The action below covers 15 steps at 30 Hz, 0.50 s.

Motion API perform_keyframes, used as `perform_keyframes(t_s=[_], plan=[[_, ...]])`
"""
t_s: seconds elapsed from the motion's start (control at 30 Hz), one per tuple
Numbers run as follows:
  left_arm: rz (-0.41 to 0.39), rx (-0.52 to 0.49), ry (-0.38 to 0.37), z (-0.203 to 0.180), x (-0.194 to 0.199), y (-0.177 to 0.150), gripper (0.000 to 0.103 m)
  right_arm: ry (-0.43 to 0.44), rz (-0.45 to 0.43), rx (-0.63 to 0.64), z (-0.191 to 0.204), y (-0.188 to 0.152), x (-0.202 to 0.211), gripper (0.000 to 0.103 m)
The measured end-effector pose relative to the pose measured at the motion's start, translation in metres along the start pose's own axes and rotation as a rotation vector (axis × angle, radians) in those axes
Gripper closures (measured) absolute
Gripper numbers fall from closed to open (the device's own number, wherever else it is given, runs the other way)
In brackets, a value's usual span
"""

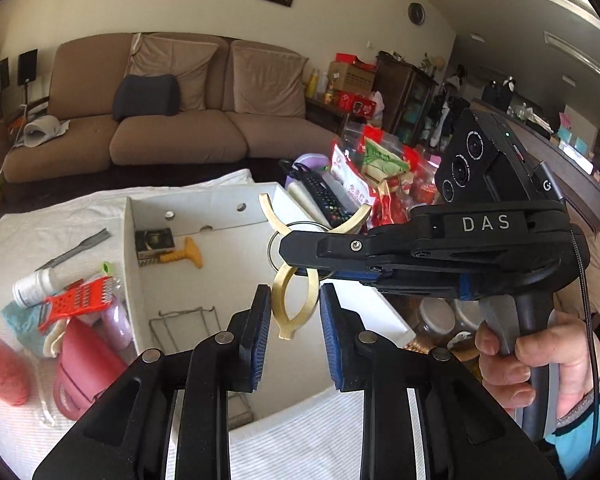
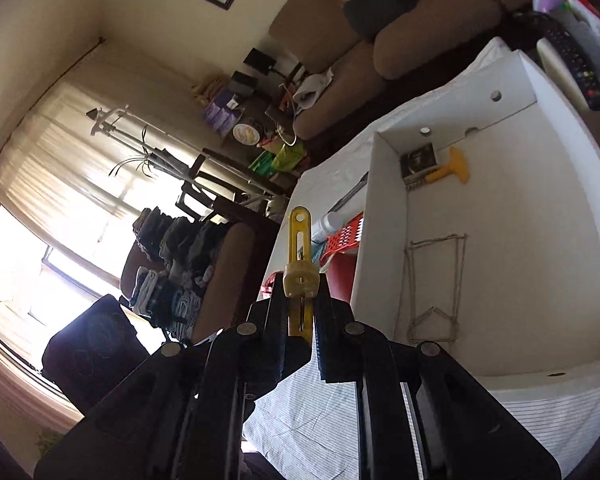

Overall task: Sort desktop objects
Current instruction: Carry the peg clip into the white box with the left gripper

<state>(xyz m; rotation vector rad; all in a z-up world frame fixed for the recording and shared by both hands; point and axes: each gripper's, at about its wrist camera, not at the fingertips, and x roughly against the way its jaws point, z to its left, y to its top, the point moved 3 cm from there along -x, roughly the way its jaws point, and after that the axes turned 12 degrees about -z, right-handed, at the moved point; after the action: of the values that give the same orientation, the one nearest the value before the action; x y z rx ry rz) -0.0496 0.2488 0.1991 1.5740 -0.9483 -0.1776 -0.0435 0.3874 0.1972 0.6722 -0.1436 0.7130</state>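
Note:
My right gripper (image 1: 300,256) is shut on a yellow plastic clip tool with a metal ring (image 1: 294,300); in the right wrist view the same tool (image 2: 300,248) sticks out edge-on between its shut fingers. It hangs over the open white box (image 1: 188,208). My left gripper (image 1: 294,320) is open, its blue pads (image 1: 260,320) on either side of the tool's lower loop without touching it. The box holds a yellow T-handle (image 1: 184,256), a small dark box (image 1: 154,242) and a wire frame (image 1: 186,328).
On the white cloth left of the box lie a red grater (image 1: 80,300), a white bottle (image 1: 34,286), a grey blade tool (image 1: 74,248), a pink cup (image 1: 84,364) and a red yarn roll (image 1: 2,368). Snack bags and a remote (image 1: 324,196) sit behind the box.

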Motion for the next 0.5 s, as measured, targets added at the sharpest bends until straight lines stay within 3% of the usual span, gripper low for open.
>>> perform_keyframes(t_s=[0.27,0.4,0.5], plan=[[0.107,0.111,-0.012,0.026,-0.096,0.006,0.079,-0.053,0.050,-0.103,-0.079,0.057,-0.029,0.091],[0.227,0.029,-0.020,0.049,-0.134,0.017,0.079,-0.031,0.047,-0.203,-0.117,0.075,-0.060,0.091],[0.314,-0.066,0.037,0.067,-0.155,0.019,0.079,0.009,0.029,-0.281,-0.137,0.078,-0.092,0.091]])
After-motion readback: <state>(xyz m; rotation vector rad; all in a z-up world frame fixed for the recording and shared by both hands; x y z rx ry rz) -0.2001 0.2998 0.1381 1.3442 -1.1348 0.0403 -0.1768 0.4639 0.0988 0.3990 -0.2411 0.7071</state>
